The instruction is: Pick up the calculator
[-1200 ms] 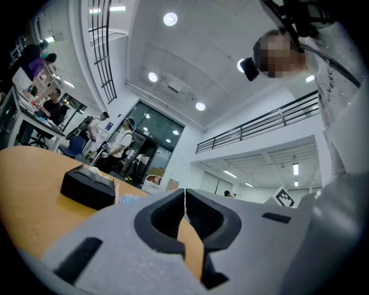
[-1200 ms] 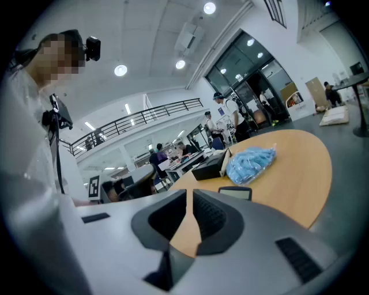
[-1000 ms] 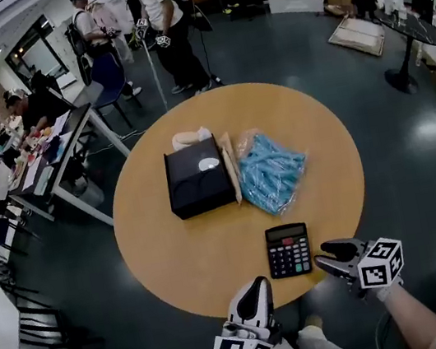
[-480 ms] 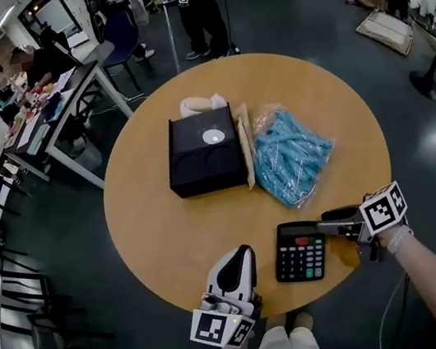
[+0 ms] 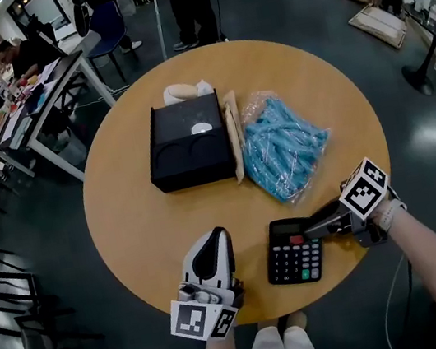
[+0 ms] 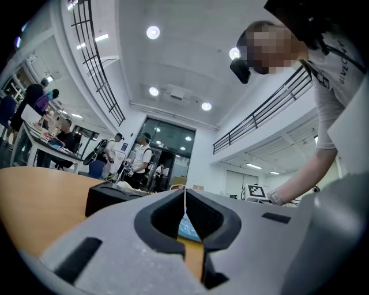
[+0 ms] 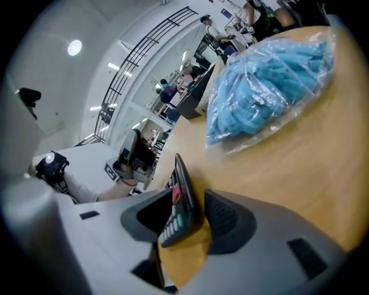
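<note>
Right gripper [image 5: 315, 227], fingers spread wide, straddles the far right corner of the black pocket calculator [image 5: 292, 251], which lies flat near the front rim of the round wooden counter [image 5: 151, 223]. This looks like the grasp step: next, squeeze squarely, then lift. Left gripper [image 5: 213, 250], fingers clenched and empty, waits beside it.

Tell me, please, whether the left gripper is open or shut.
Shut: in its own view, the left gripper's pads meet along a thin seam, with nothing between them.
</note>
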